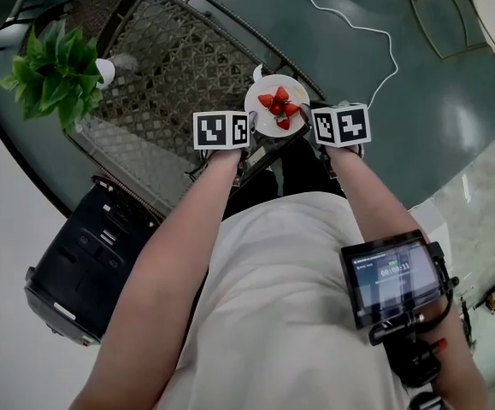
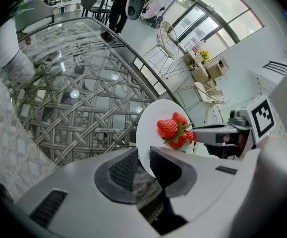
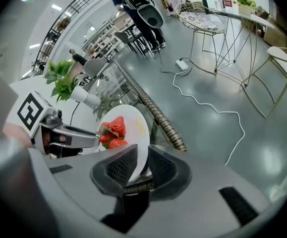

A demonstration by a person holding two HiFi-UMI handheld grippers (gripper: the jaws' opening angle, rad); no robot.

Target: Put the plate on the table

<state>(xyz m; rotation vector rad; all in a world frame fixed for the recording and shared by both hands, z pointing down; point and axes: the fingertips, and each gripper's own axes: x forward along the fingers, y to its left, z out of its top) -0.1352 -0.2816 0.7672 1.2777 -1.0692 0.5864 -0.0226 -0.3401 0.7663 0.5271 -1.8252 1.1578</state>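
A: Obs., left to right. One plant (image 1: 55, 71) at the far left end of the desk (image 1: 170, 75), which has a glass top over a woven base. Left tool (image 2: 143, 163) is closed narrow on the left rim of the plate (image 2: 150, 125). Right tool (image 3: 142, 163) is clamped the same way on the opposite rim. The plate hangs between them over the near right edge of the desk. Contact with the glass cannot be confirmed; it looks airborne.

B: Step in hand?

A: Judged: carrying in, about to set down. Task not complete.

B: Notes on doing it well?

A: Hold both tools level with each other so the plate sits flat; the strawberries (image 1: 279, 108) are loose and could roll. Go further in from the edge, onto bare glass, well apart from the plant. Lower both sides together until the base rests. Then open each tool and draw it out sideways, not upward.

B: Counts?

A: Plant 1. Desk 1. Tools 2. Plate 1. Strawberries four or five in the head view; overlap prevents an exact figure. One white cable (image 1: 350, 26) on the floor to the right.
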